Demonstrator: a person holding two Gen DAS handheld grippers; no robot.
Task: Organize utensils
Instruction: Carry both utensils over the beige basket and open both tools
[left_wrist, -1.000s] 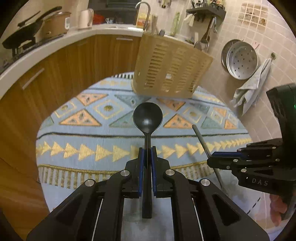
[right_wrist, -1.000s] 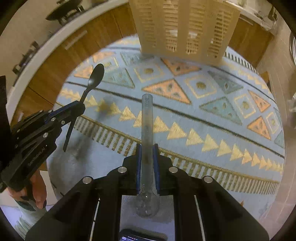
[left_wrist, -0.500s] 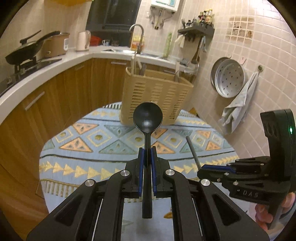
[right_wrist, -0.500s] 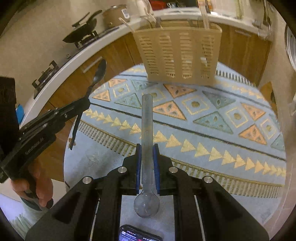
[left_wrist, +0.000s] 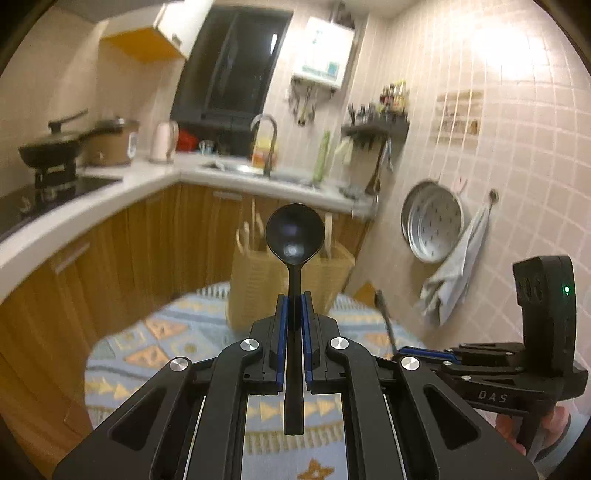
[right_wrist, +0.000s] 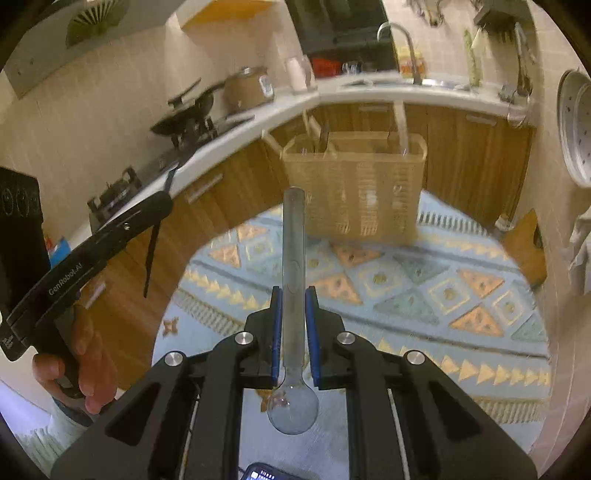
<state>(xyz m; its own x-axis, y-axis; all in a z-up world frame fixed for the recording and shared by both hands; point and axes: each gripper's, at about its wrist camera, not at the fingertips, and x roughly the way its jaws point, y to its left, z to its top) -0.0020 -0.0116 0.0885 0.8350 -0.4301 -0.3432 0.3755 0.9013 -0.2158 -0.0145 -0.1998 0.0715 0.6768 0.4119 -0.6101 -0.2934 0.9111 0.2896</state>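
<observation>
1. The left gripper (left_wrist: 293, 314) is clamped on the thin handle of a matte black round-bowled plastic spoon (left_wrist: 294, 236). The bowl points forward and up and the handle end hangs back between the fingers.
2. The right gripper (right_wrist: 293, 325) is clamped on the flat shaft of a clear, glass-like spoon (right_wrist: 293, 266). This one is held the other way about: its round bowl lies back near the camera and the handle tip points forward.
3. The landmark is the beige slotted plastic utensil basket (right_wrist: 354, 192). It stands upright at the far edge of the round table, on a pale blue cloth with orange and teal triangles (right_wrist: 443, 291).
4. Both spoons are in the air on the near side of the basket, well apart from it and from the cloth. Several utensil handles already stick up out of the basket's open top.
5. The step in hand looks like the carry: both spoons are picked up and neither is yet delivered.
6. The next move probably calls for bringing each spoon over the basket's rim and tipping it steeply down.
7. The clear spoon would enter handle first, the black spoon bowl first unless it is turned.
8. Which compartment suits each spoon cannot be told, as the basket is blurred.
9. The two grippers are close together, so going one at a time would lessen the chance of a knock.
</observation>
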